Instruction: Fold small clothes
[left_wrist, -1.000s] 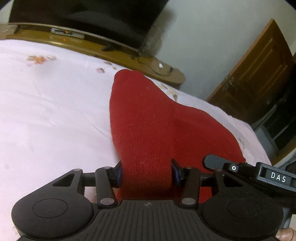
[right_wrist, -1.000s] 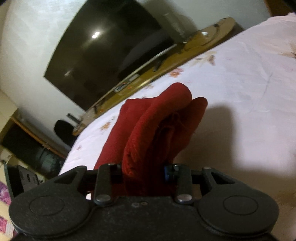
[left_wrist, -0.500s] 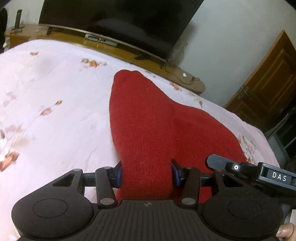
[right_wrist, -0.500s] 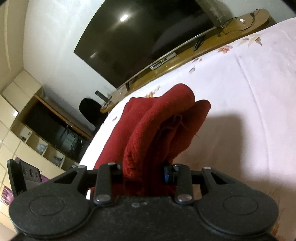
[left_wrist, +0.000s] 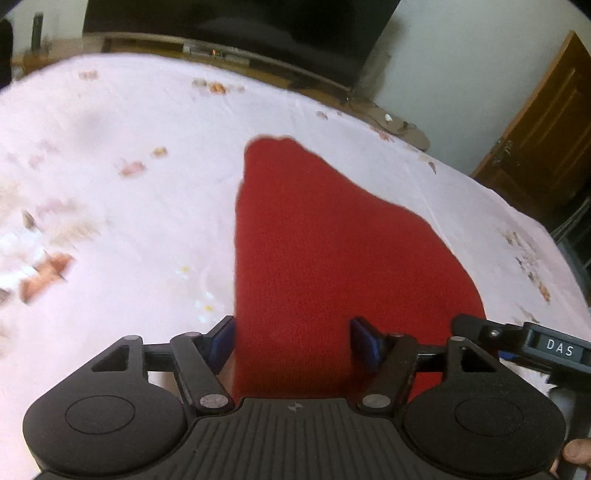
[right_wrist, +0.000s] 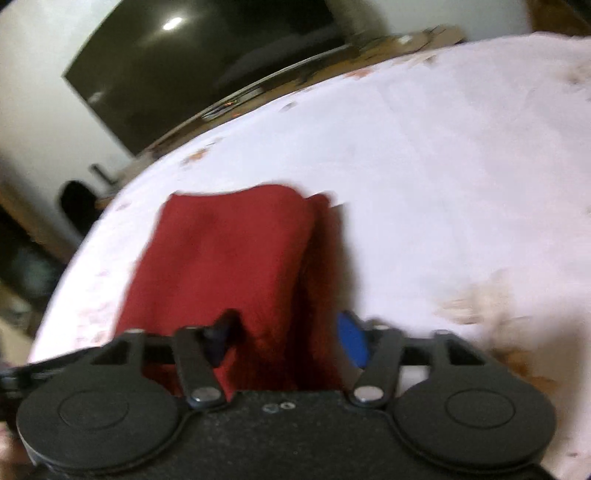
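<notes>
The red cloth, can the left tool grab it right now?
Probably yes. The red cloth lies between the left tool's just-opened jaws on the bedsheet, with nothing in the way.

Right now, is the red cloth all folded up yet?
Nearly, it seems. The red cloth already lies doubled on the sheet, one layer showing over another along its right edge. The left gripper and right gripper have just been opening, and the cloth sits between their pads, no longer pinched. What looks left: pull both away, then maybe fold or smooth it once more.
</notes>
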